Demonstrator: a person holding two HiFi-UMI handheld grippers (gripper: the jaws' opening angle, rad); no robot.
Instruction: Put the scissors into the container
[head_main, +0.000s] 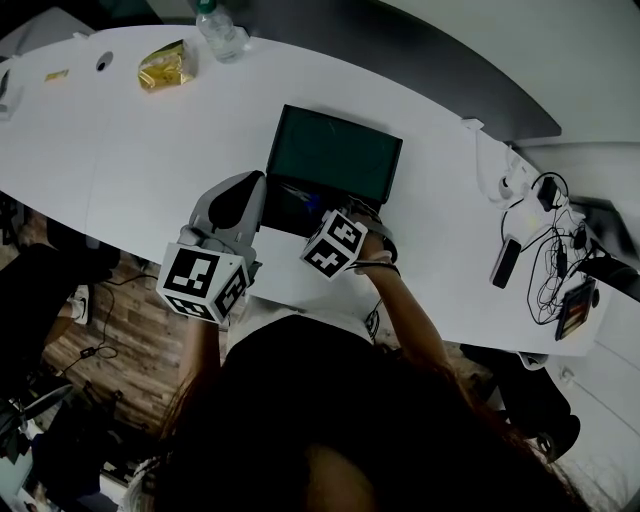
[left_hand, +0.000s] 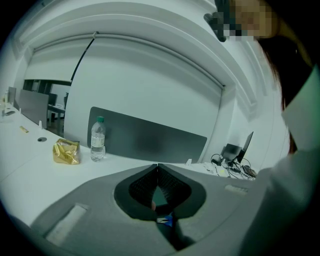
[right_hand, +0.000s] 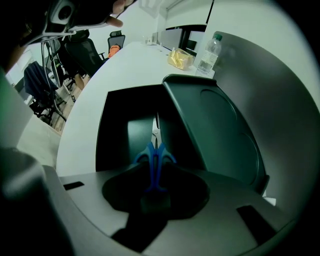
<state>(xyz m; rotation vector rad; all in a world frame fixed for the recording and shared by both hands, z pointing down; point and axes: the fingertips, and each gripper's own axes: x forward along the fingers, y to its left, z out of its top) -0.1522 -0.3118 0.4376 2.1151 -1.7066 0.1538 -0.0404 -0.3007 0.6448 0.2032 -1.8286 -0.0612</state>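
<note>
Scissors (right_hand: 153, 159) between right tool (right_hand: 156, 171) jaws, above container (right_hand: 113, 134)

Dim, underexposed; fisheye-warped, vignetted edges.

The scissors (right_hand: 154, 167) have blades largely hidden behind handles.

A white curved table (head_main: 150, 150) carries a dark open container (head_main: 300, 205) near its middle, a water bottle (head_main: 220, 35) and gold packet (head_main: 165, 68) far left, and a phone (head_main: 505, 262) and cables (head_main: 548, 250) right.
</note>
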